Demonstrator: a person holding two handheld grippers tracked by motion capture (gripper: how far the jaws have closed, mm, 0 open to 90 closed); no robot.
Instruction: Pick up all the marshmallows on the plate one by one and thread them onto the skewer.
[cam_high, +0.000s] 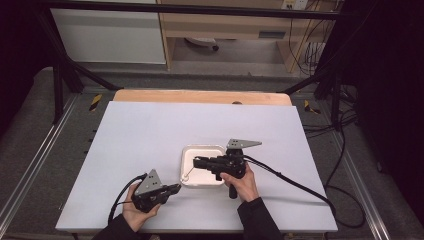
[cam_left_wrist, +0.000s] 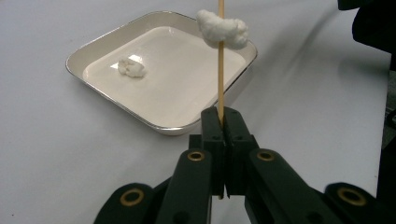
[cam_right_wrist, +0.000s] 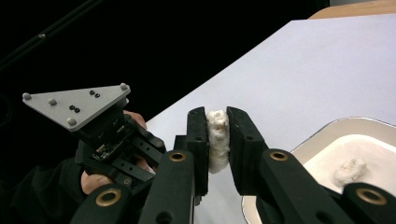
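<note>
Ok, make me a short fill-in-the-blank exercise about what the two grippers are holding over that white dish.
1. The left gripper is shut on a thin wooden ____.
2. A white lump is threaded on the stick, and one more lump lies in the ____.
3. The right gripper is shut on a white piece, pinched between its two black ____.

Missing words: stick; dish; jaws
</note>
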